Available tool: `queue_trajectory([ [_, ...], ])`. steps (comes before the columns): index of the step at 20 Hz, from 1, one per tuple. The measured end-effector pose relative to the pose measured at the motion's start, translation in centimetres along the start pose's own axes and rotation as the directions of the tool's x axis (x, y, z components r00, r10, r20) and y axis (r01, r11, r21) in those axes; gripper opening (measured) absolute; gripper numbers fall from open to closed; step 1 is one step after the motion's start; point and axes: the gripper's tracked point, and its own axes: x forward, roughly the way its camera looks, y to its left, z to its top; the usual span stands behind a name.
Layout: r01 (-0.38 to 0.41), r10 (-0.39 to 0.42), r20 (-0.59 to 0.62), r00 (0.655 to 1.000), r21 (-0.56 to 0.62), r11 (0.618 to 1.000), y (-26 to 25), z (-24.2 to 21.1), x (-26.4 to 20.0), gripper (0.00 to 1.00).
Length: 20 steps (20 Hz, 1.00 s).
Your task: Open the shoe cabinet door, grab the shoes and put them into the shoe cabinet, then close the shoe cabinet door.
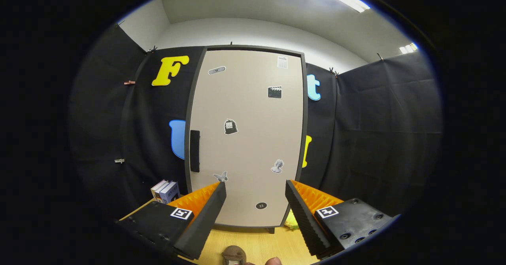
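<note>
The cabinet (247, 138) stands upright on the worktop (257, 245), straight ahead at twelve o'clock from the gripper (255, 188). Its door (253, 110) is closed, pale and flat, framed by a dark edge. A dark vertical handle (194, 151) sits on the door at nine o'clock from its centre, close to that side's edge. Several small stickers (231, 127) are scattered over the door, one of them a butterfly just above the left fingertip.

The gripper is spread wide with nothing between its fingers (205, 217); both tips overlap the lower part of the door in the view, though whether they are near it cannot be told.

At eight o'clock from the cabinet, beside its base, a few books (166, 192) stand upright against the black cloth wall (375, 138). At five o'clock from the cabinet's base, something yellow-green (291, 220) peeks out just beyond the right finger; what it is cannot be told. A small brown object (234, 254) lies on the worktop at six o'clock, between the fingers and nearest the camera. No shoe can be identified with certainty.
</note>
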Motion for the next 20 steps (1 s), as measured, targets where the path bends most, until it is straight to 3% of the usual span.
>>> queue_trajectory([
  [7,-0.074,0.072,0.030,0.997,0.050,0.996,4.5,2.0,1.8,0.97],
  [13,-0.125,0.122,0.039,0.992,0.096,0.987,10.9,2.8,6.9,0.97],
  [20,-0.129,0.129,0.012,0.992,0.077,0.989,16.3,0.9,14.0,0.97],
])
